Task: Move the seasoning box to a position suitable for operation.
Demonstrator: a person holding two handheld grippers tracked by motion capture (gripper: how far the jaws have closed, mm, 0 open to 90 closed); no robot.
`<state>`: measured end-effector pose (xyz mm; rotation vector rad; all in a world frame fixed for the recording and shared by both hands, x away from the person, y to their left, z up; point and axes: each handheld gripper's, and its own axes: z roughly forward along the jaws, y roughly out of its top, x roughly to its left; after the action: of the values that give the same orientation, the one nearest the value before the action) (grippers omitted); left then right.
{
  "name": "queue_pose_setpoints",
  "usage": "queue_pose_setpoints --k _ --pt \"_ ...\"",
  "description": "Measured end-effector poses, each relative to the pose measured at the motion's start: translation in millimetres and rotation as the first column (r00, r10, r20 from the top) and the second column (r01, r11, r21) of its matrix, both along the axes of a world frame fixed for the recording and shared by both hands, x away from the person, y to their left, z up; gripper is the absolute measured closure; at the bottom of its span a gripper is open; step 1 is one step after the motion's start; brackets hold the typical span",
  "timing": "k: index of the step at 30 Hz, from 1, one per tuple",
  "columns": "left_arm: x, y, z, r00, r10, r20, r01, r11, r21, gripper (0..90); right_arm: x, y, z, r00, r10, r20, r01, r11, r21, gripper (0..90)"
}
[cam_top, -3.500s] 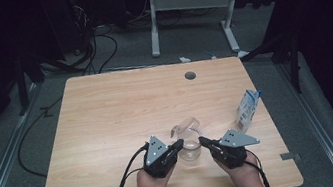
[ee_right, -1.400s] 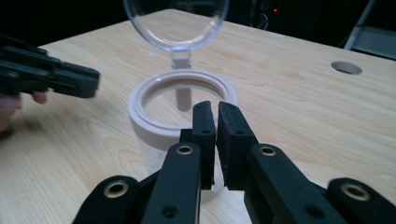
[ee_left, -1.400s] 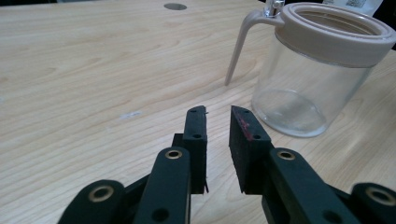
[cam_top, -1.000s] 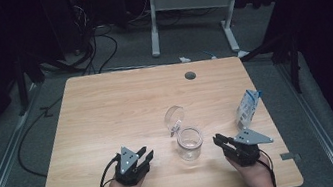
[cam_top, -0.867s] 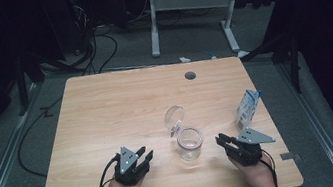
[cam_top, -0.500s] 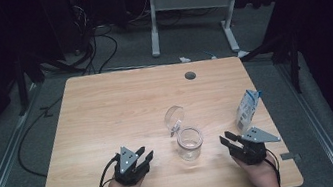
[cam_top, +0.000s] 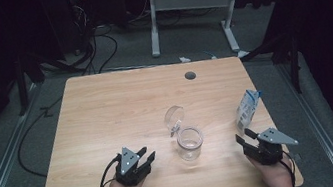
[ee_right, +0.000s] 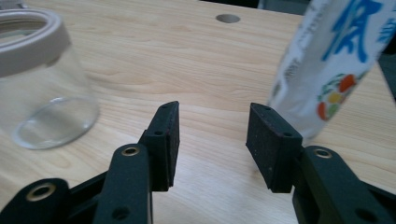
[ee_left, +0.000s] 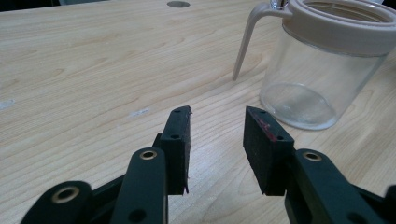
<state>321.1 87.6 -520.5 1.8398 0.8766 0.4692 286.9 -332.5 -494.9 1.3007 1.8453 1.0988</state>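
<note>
At the near edge of a pale wooden table (cam_top: 106,108), a person's two hands hold black two-jaw grippers, both empty. The left gripper (cam_top: 148,158) sits at about seven o'clock from the table's middle, its jaws parted over bare wood and having just been opening, nothing between them. The right gripper (cam_top: 244,141), at about five o'clock, has also just been widening its jaws, released, with only tabletop in the gap.

Between the two, just past them, stands a clear glass jar (cam_top: 190,143) with a beige rim, upright and open, its hinged lid (cam_top: 174,119) swung back toward twelve o'clock. In the left gripper view the jar (ee_left: 322,70) rises at one o'clock from the jaws, close but apart.

At one o'clock from the right gripper stands a white carton (cam_top: 247,109), upright near the table's right edge; in the right gripper view the carton (ee_right: 327,65) bears a large blue character, blurred, above small fruit-coloured pictures. No brand can be read.

Farther off, a round grommet hole (cam_top: 190,75) marks the table's far side. Beyond, on the grey floor, cables (cam_top: 96,49) trail around a white desk frame (cam_top: 192,13).
</note>
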Motion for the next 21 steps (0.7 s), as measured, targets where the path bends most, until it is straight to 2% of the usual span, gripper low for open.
queue_pose_setpoints --k 9,13,16,21 --pt "-5.9 9.3 -0.7 0.9999 0.014 -0.001 -0.014 0.9999 -0.001 61.6 11.3 -15.0 4.6 0.9965 -0.079 0.024 0.08 0.997 -0.005 46.1" --pt "-11.8 17.2 -0.8 0.9994 0.034 0.004 -0.034 0.9994 -0.001 61.6 22.9 -18.7 5.9 0.9923 -0.12 0.032 0.121 0.992 -0.03 46.0" --pt "-16.7 23.8 -1.1 0.9986 0.052 0.005 -0.052 0.9986 0.004 61.6 30.3 -20.7 6.5 0.9897 -0.139 0.032 0.14 0.99 -0.025 47.2" --pt "-21.8 31.9 -1.2 0.9967 0.081 0.005 -0.081 0.9967 0.003 61.7 42.2 -14.9 7.0 0.9861 -0.161 0.042 0.163 0.985 -0.055 51.9"
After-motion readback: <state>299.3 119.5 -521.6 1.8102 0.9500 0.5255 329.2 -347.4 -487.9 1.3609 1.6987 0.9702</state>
